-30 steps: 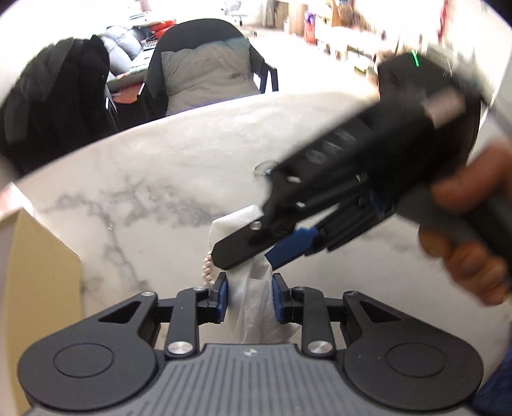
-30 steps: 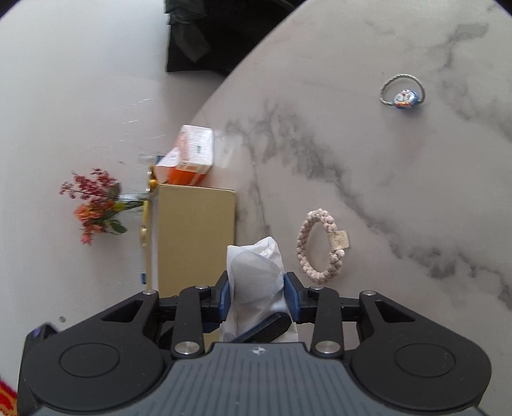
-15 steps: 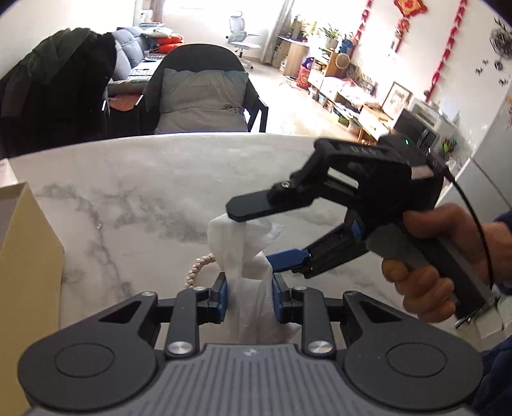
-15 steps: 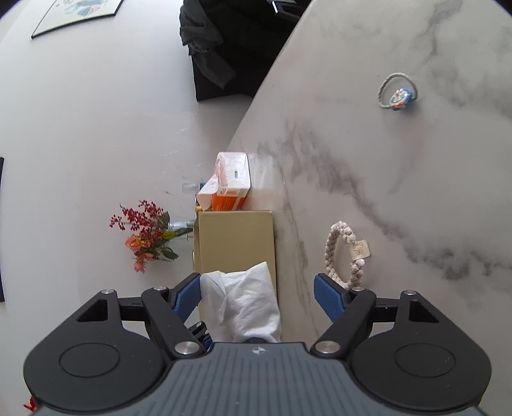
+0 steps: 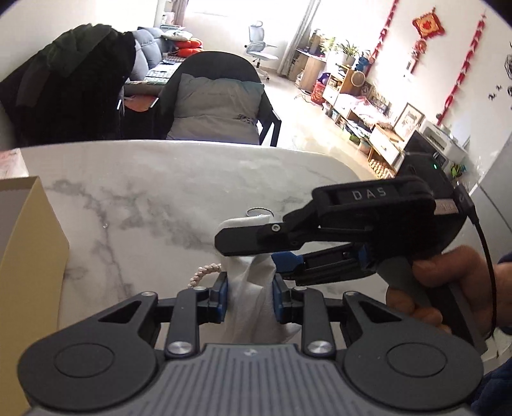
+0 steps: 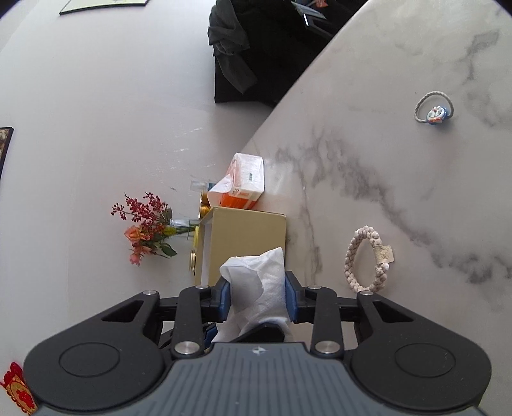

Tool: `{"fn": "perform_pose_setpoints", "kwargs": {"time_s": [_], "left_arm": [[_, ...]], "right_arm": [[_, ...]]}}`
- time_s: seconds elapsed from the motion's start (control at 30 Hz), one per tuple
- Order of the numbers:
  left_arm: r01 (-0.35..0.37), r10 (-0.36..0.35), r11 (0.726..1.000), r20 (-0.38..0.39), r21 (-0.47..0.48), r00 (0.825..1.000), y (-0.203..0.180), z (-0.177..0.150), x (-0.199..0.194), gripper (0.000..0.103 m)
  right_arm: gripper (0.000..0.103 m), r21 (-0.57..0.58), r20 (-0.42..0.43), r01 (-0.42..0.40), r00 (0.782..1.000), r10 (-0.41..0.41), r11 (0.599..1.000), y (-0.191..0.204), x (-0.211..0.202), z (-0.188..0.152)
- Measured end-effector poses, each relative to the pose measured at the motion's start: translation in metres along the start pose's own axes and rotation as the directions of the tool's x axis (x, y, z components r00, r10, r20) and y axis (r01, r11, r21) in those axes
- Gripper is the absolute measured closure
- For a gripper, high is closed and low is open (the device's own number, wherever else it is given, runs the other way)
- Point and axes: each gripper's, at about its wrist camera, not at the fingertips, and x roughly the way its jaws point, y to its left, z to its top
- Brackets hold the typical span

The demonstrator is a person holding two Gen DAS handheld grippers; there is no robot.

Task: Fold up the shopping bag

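I'm looking across a white marble table point(image 5: 153, 192) with grey veining, and past its curved far edge into a living room: a dark chair point(image 5: 217, 99) with a grey cushion, a black coat point(image 5: 64, 96) draped to its left, low shelves along the right wall and red hangings point(image 5: 428, 27) above them.

The only writing I can read is "DAS", in pale letters on top of the right gripper's body in my left view. An orange and white carton point(image 6: 241, 182) lies by the table edge, but its print is too small to make out.

The bag point(image 5: 248, 294) is a crumpled white bundle held in the air above the table, between the two tools. In my left view its long axis runs away from the camera, rising from between my near pads to a bunched end that shows beyond the right gripper's upper finger.

My left gripper point(image 5: 249, 296) is clamped on the lower part of the bundle, both blue pads pressing into it. My right gripper point(image 6: 257, 296) has just been closing; its pads now pinch the bag from both sides, nearer the far end. In the left view it comes in from the right, held by a hand point(image 5: 441, 288).

On the table lie a braided cord bracelet point(image 6: 368, 262) and, further off, a ring of cord with a blue charm point(image 6: 435, 112). A tan box point(image 6: 246, 240) stands at the table's edge, with a sprig of red and orange flowers point(image 6: 144, 224) beyond it.
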Motion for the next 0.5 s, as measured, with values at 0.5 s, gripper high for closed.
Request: {"fn": "perform_pose_setpoints", "kwargs": {"time_s": [0.5], "left_arm": [[-0.328, 0.36, 0.834, 0.013, 0.443, 0.933, -0.07, -0.016, 0.011, 0.058]], "right_arm": [[0.084, 0.036, -0.019, 0.202, 0.979, -0.202, 0.979, 0.005, 0.015, -0.008]]}}
